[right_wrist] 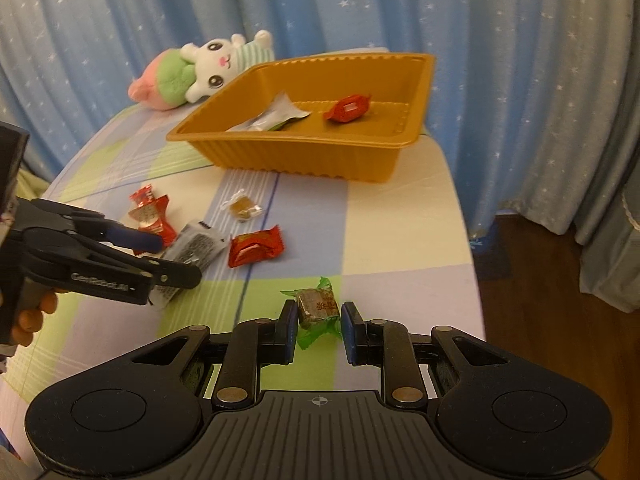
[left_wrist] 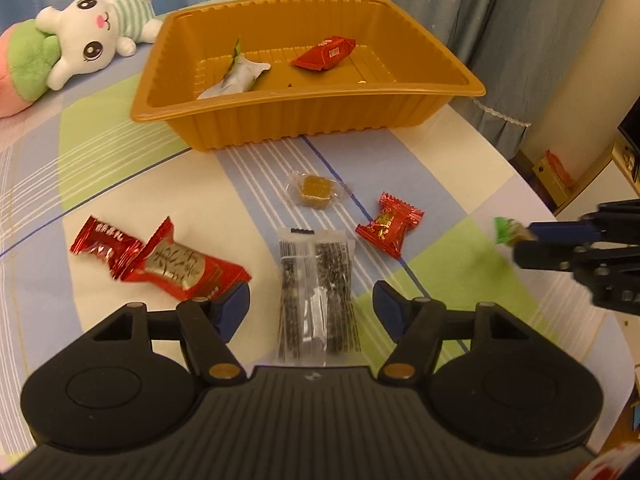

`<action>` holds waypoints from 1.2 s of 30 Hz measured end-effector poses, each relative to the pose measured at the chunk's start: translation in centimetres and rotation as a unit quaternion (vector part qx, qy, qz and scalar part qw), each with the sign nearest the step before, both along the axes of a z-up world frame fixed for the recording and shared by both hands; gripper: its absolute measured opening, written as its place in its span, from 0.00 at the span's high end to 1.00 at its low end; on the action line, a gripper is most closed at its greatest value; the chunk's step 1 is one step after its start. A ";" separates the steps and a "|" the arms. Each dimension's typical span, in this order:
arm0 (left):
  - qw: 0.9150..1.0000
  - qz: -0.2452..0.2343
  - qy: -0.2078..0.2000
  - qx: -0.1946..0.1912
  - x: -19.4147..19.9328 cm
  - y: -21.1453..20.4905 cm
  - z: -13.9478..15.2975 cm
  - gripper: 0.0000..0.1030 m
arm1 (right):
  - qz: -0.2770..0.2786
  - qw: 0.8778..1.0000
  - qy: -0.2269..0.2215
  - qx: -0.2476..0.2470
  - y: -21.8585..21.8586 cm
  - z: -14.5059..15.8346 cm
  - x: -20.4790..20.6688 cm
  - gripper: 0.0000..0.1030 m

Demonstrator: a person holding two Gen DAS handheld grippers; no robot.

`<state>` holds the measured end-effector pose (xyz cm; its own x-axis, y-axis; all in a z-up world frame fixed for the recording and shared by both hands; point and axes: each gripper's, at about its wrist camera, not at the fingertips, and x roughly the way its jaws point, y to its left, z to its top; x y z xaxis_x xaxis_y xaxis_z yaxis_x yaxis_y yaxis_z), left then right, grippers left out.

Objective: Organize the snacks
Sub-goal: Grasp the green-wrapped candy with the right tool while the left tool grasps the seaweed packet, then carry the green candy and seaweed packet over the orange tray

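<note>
An orange tray point(left_wrist: 308, 120) point(right_wrist: 304, 156) stands at the back of the table and holds a white packet point(left_wrist: 236, 78) and a red packet point(left_wrist: 324, 54). My left gripper point(left_wrist: 312, 304) is open, its fingers on either side of a clear sesame-bar packet point(left_wrist: 316, 300) lying on the cloth, with the pads apart from it. My right gripper point(right_wrist: 319, 316) is shut on a brown candy in a green wrapper point(right_wrist: 318, 306). This candy point(left_wrist: 506, 232) also shows at the right edge of the left wrist view. Two red packets point(left_wrist: 168, 264), a clear-wrapped brown cube point(left_wrist: 314, 192) and a red candy point(left_wrist: 390, 224) lie loose.
A plush rabbit point(left_wrist: 96, 36) point(right_wrist: 216, 64) lies left of the tray by the blue curtain point(right_wrist: 500, 80). The table's rounded edge point(right_wrist: 468, 216) drops to a wooden floor on the right. A hand point(right_wrist: 28, 316) holds the left gripper point(right_wrist: 178, 260).
</note>
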<state>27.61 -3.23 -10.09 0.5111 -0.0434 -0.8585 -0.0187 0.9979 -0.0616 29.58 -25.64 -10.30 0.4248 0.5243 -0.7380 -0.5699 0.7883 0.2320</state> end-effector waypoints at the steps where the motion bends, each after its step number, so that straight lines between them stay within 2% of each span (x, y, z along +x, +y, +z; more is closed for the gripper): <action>1: 1.000 -0.001 0.001 0.003 0.2 0.0 -0.1 0.38 | -0.003 1.000 -0.001 0.001 -0.2 0.1 0.0 0.77; 11: 1.000 0.001 0.004 0.006 0.7 -0.1 -0.4 0.64 | -0.017 1.000 -0.007 0.004 -1.3 0.6 -0.1 0.77; 22: 1.000 0.020 -0.007 0.001 -1.7 0.4 0.6 0.66 | -0.010 1.000 -0.010 0.010 -1.1 1.0 -0.4 0.77; 36: 0.997 0.054 -0.056 -0.006 -5.3 2.4 4.9 0.66 | 0.005 1.000 -0.007 0.030 0.1 2.0 -0.5 0.77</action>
